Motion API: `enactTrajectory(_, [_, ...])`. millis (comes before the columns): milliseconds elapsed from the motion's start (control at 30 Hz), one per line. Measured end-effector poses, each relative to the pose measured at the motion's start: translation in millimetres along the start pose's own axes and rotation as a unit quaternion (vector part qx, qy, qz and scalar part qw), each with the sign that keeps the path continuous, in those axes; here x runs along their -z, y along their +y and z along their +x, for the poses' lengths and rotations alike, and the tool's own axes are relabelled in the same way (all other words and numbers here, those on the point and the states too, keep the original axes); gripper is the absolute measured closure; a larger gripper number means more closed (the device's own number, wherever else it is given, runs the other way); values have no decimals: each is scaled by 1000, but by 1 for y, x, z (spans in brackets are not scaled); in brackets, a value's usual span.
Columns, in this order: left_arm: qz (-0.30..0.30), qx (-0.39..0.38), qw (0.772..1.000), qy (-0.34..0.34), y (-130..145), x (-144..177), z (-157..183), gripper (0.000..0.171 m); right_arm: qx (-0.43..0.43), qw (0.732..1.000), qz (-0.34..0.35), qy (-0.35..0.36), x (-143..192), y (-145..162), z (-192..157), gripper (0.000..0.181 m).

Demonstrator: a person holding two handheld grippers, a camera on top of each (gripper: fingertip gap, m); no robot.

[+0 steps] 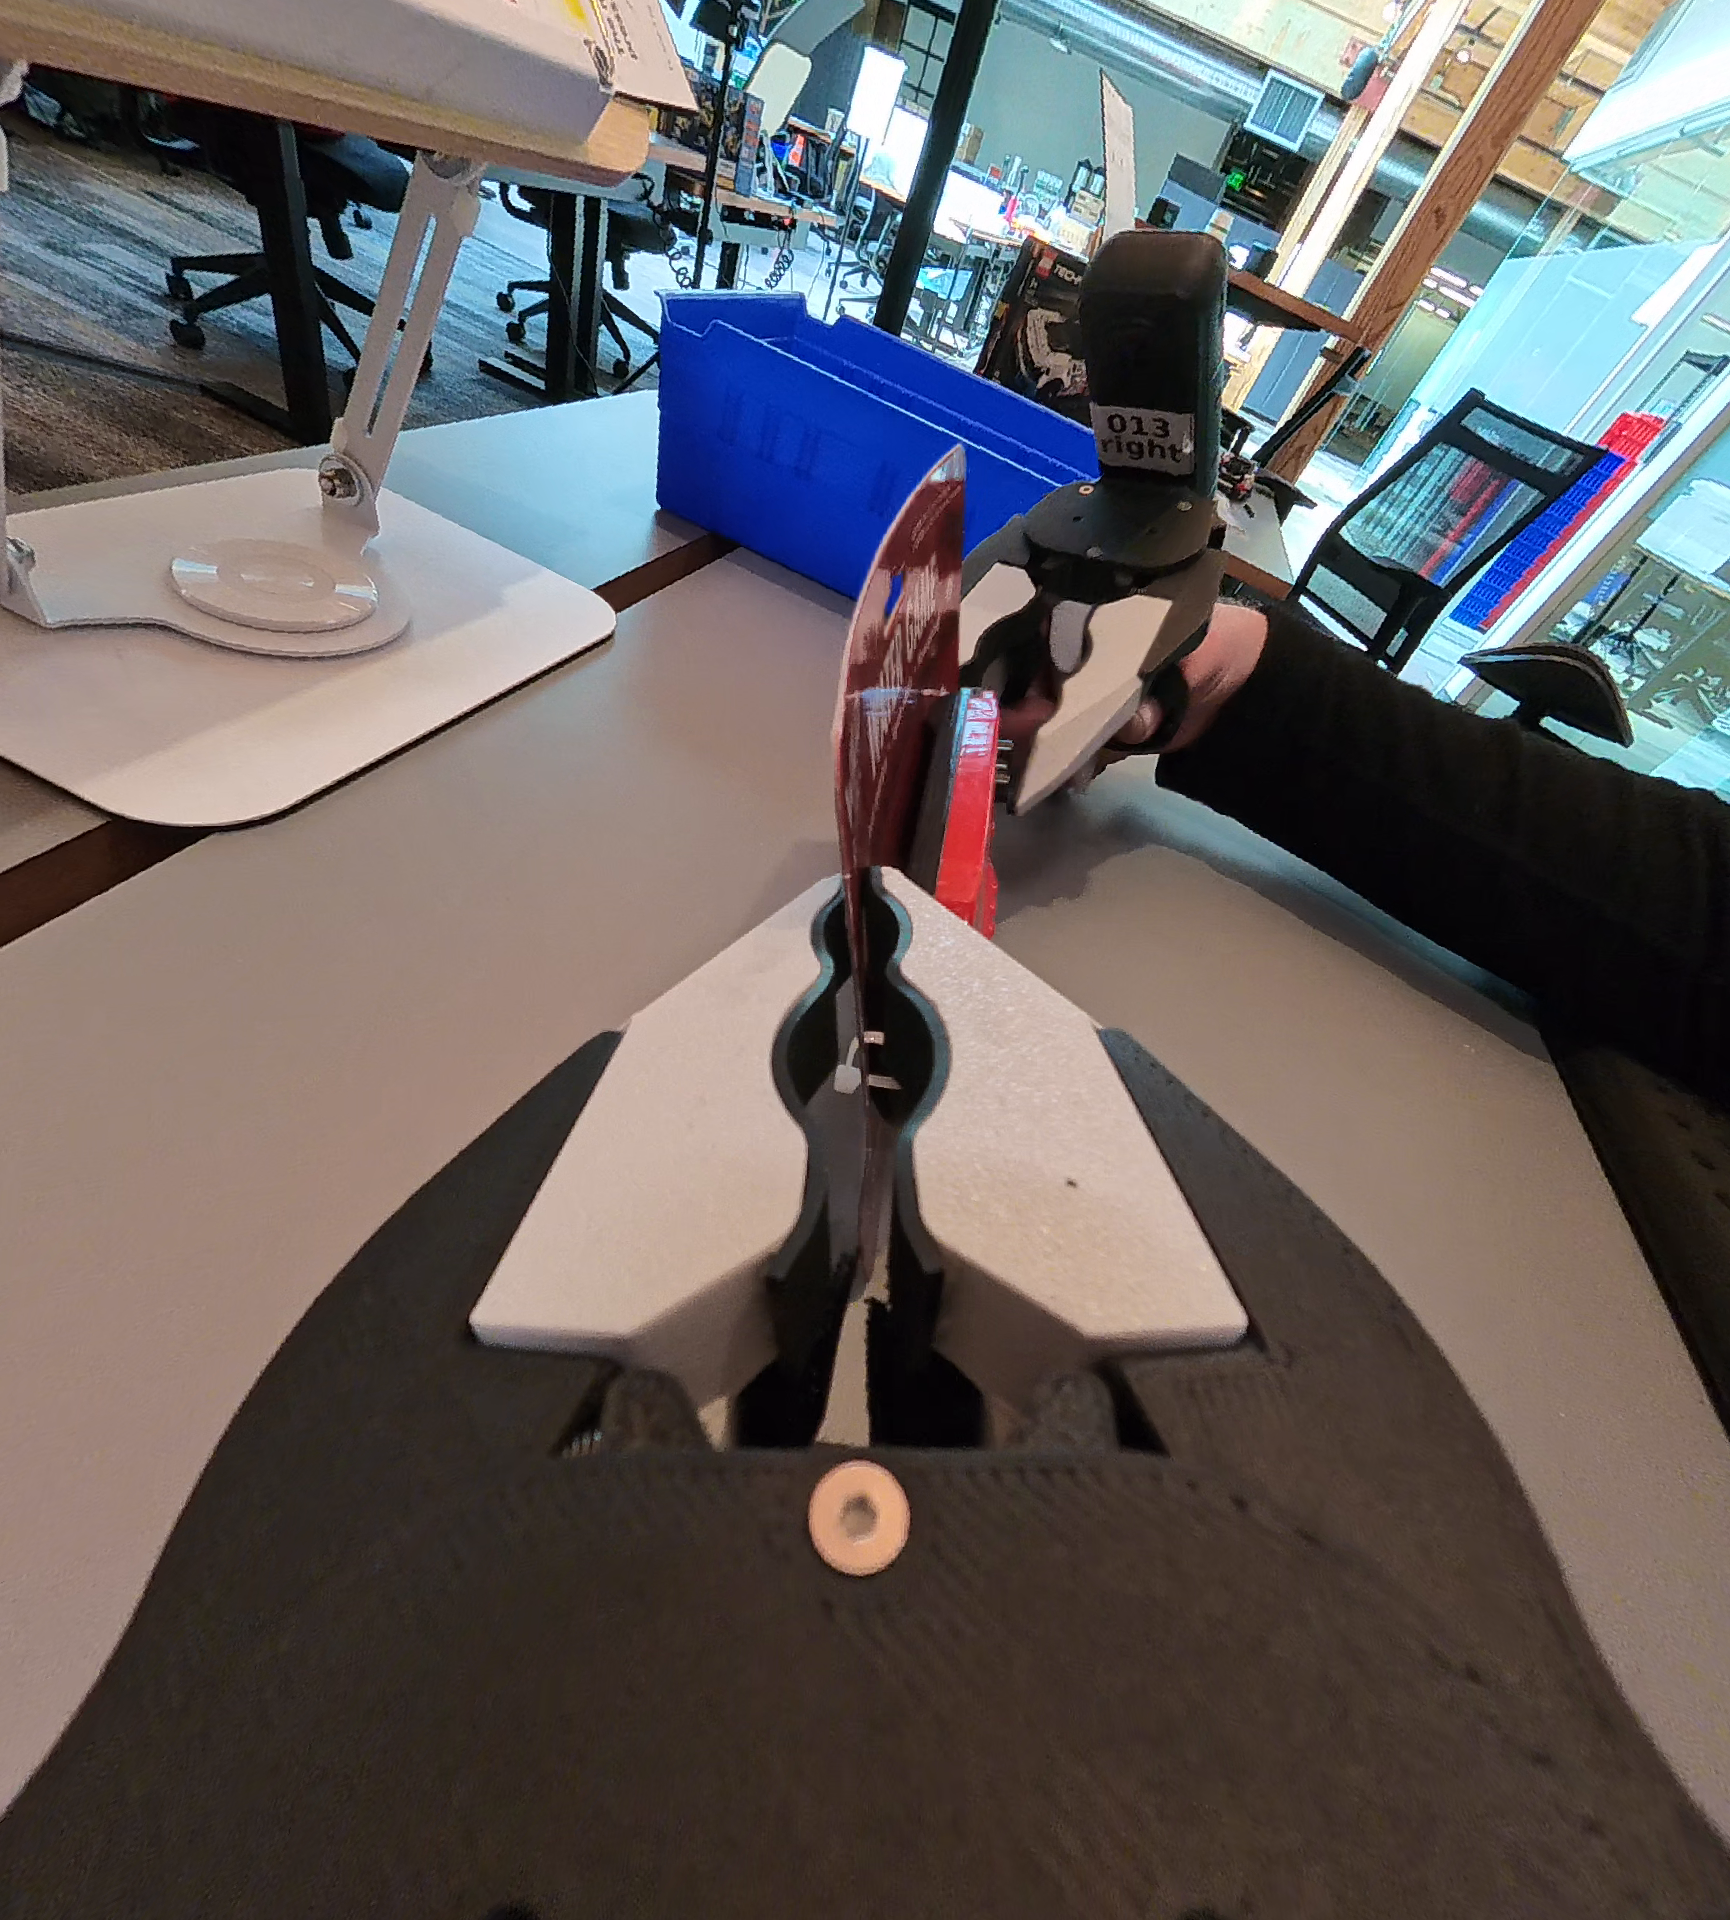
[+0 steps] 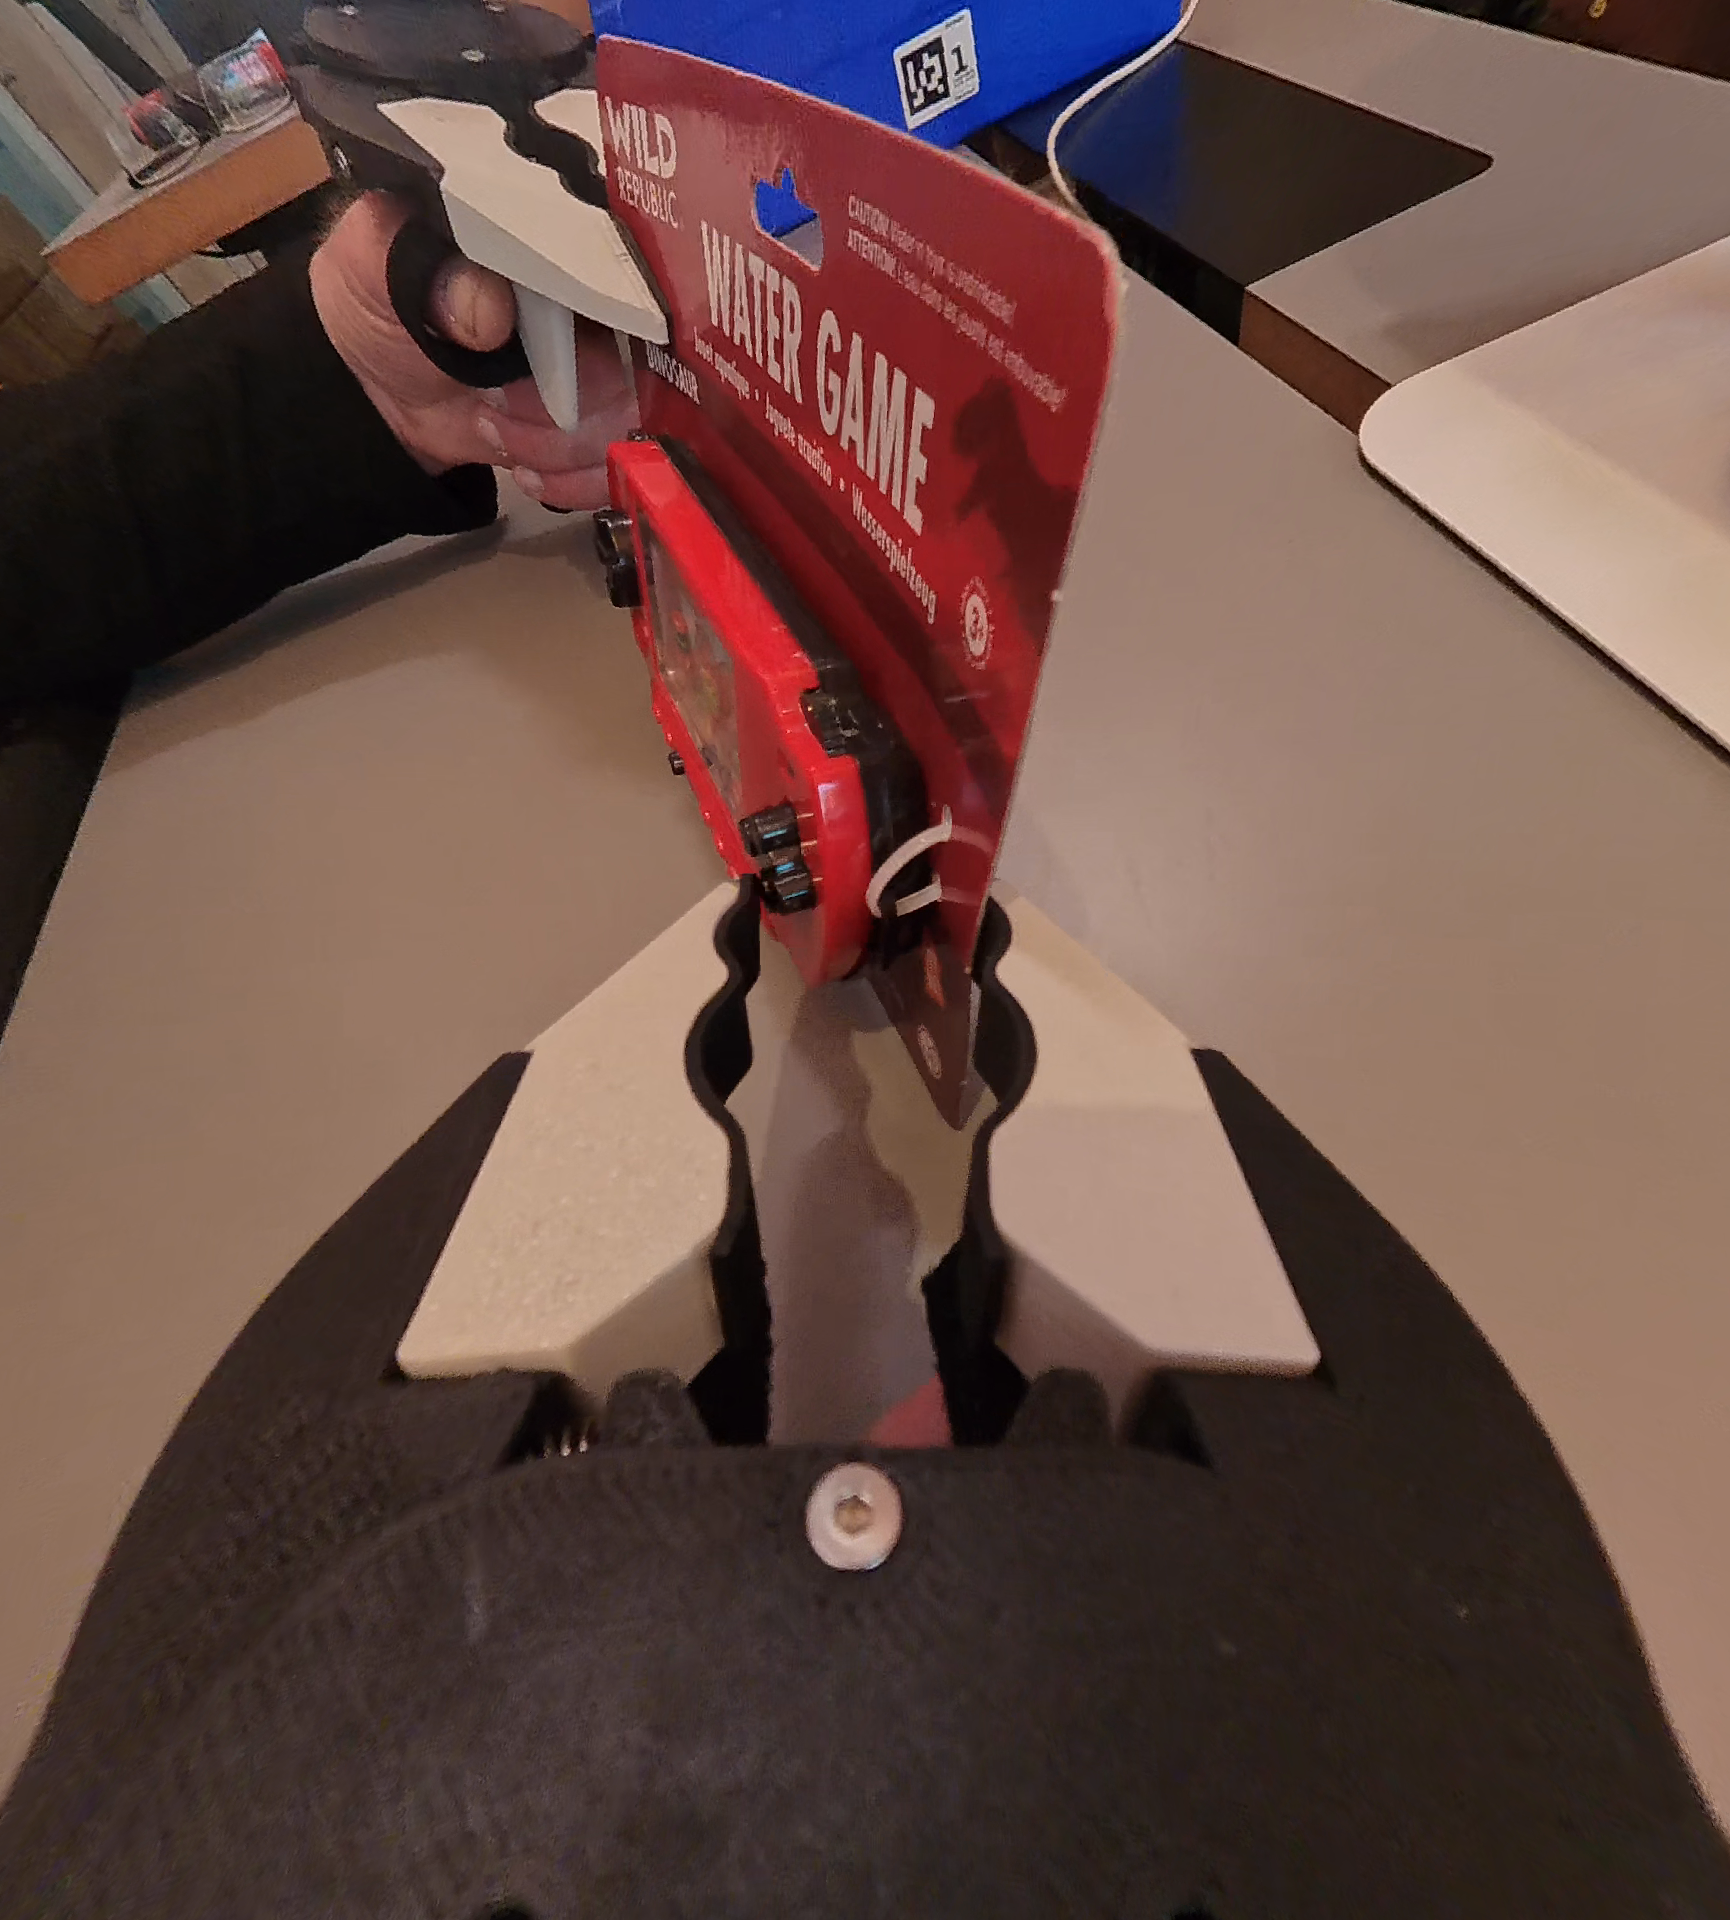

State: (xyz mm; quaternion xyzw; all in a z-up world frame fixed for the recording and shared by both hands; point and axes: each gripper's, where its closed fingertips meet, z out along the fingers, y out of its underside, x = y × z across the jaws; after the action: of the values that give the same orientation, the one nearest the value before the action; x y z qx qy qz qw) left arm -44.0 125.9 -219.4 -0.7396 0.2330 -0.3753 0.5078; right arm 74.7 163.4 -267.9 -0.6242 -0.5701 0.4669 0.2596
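Left claw [image 1: 866, 914] pinched tight on the edge of the red backing card [image 1: 897, 675], card upright above the grey bench [image 1: 321, 1039]. Right claw [image 2: 866, 935] partly open, its 2 fingers straddling the card's other end and the red handheld toy [image 2: 736, 707] zip-tied to it; firm grip unclear. Blue bin [image 1: 840, 457] sits beyond the card.

A grey table [image 1: 321, 997] is seen in front, split by a dark seam. Behind it, dark-legged desks [image 1: 570, 239] and office chairs [image 1: 248, 281] are set on grey carpet [image 1: 113, 249]. Right of the table, a black mesh chair [image 1: 1443, 520] is placed before glass walls [image 1: 1671, 312]. Wooden beams [image 1: 1453, 177] are lit by daylight.
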Motion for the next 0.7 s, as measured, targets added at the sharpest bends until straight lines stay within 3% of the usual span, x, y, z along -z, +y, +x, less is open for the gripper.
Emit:
enactTrajectory(400, [0, 0, 1000, 1, 0, 0, 0, 171, 7, 1000, -2, 2, 0, 0, 2, 149])
enactTrajectory(567, [-2, -2, 1000, 0, 1, 0, 0, 171, -12, 1000, 25, -3, 2, -7, 2, 134])
enactTrajectory(700, [-2, -2, 1000, 1, 1, 0, 0, 171, -19, 999, 42, -8, 4, -12, 2, 139])
